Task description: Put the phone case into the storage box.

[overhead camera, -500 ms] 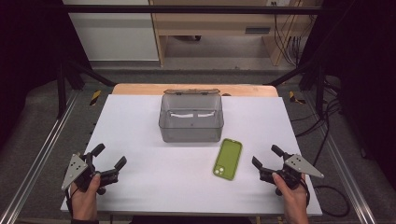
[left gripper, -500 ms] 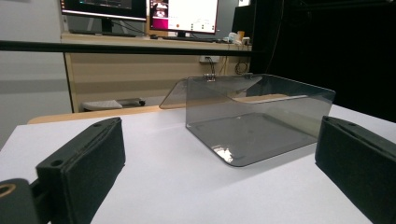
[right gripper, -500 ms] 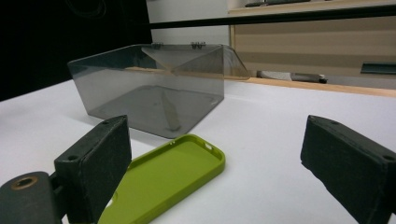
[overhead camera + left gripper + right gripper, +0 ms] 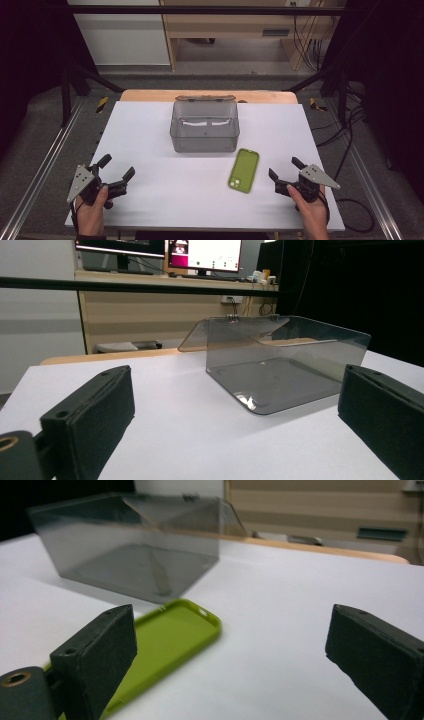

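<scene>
Green phone case (image 4: 244, 170) lies flat on white bench (image 4: 150, 130), right of centre, just near-right of the clear grey box (image 4: 204, 126) with its lid tipped back. Right tongs (image 4: 284, 172) spread wide, empty, just right of the case, not touching. Left tongs (image 4: 116, 167) spread, empty, near-left corner.

Bare table (image 4: 150, 150) except grey box (image 4: 204, 127) and green phone case (image 4: 244, 170).

Bright, even light on the white table (image 4: 150, 130) — dark surroundings, right gripper view blurred.
</scene>
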`<action>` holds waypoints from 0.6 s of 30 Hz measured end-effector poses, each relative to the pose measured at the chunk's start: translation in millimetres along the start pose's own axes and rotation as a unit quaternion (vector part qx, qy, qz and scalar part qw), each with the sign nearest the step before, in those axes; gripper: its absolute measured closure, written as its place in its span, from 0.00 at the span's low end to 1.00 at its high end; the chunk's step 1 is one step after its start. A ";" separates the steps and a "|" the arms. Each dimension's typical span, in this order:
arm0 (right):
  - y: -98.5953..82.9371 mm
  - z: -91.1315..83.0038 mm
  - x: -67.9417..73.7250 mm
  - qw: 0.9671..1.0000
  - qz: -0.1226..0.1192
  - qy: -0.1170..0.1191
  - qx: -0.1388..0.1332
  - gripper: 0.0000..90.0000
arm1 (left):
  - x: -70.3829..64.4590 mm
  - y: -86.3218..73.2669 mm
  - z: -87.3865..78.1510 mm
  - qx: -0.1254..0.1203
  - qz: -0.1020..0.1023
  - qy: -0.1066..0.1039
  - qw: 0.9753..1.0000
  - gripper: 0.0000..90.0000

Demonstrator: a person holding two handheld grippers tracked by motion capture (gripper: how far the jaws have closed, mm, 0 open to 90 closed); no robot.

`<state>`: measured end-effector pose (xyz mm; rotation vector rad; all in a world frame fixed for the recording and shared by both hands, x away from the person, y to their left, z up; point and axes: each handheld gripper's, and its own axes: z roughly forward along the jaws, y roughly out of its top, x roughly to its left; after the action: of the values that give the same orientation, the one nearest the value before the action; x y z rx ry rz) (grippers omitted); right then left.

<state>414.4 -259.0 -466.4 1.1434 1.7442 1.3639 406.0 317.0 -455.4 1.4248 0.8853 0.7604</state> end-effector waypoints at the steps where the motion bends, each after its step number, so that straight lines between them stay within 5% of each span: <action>1: 1.0 -0.7 -1.1 1.000 0.001 -0.018 0.002 0.08 | -1.6 0.2 1.1 0.006 0.002 0.005 1.000 0.00; 3: 2.2 0.2 -1.1 1.000 0.013 -0.020 0.006 0.07 | -0.3 1.8 1.0 0.012 0.015 0.008 1.000 0.00; 9: 7.7 6.8 9.9 0.999 0.009 -0.033 0.016 0.10 | 6.4 -1.5 0.4 0.013 -0.013 0.030 0.999 0.01; 18: 9.9 19.5 23.7 0.999 0.006 -0.022 0.041 0.13 | 2.8 -2.8 4.9 0.020 -0.009 0.019 1.000 0.02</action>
<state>424.0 -228.7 -461.2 1.2219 1.7790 1.2743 411.4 317.0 -458.6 1.4410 0.9456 0.7615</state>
